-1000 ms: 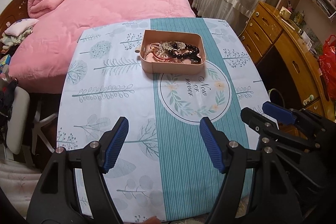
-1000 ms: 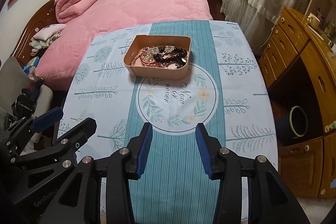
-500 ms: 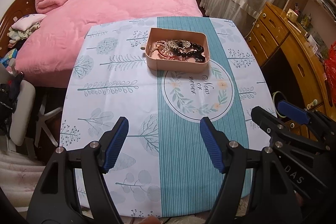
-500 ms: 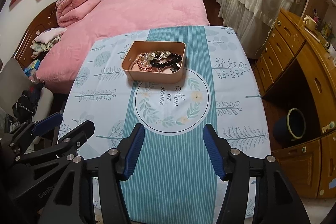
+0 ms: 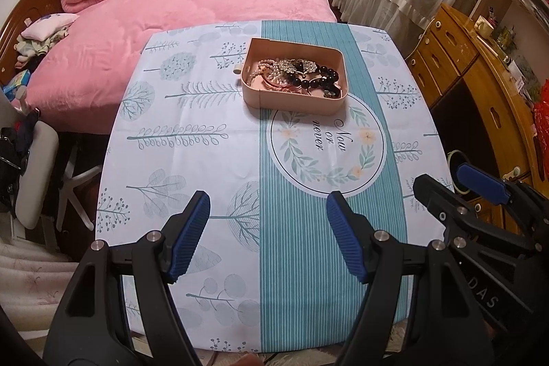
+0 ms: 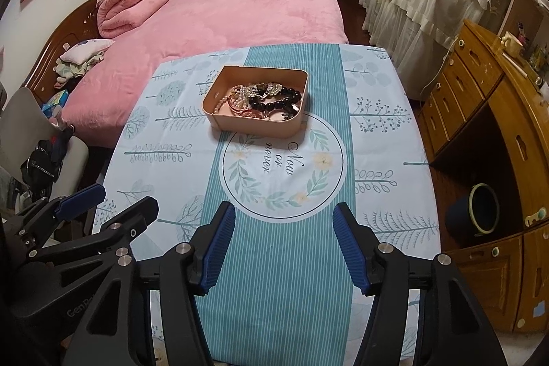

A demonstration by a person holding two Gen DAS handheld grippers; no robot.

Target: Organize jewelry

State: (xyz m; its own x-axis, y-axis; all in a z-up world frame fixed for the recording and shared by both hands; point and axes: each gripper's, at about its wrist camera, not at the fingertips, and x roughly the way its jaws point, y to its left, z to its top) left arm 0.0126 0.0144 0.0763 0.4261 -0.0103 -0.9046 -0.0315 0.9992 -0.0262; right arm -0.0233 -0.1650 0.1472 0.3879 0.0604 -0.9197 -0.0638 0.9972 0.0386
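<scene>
With both our left gripper [image 5: 267, 235] and right gripper [image 6: 284, 246] empty, jaws wide, we judge the tangled, light, slippery jewelry [image 5: 295, 74] in the pink tray [image 5: 291, 100] at twelve o'clock on the bench [image 5: 206, 160] best pinched by one bead strand.

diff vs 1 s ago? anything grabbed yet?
Nothing grabbed. The right gripper has opened wider and both grippers have drawn back from the pink tray, which now looks farther off. The left gripper remains open and empty. Tray and jewelry unmoved on the table.
</scene>
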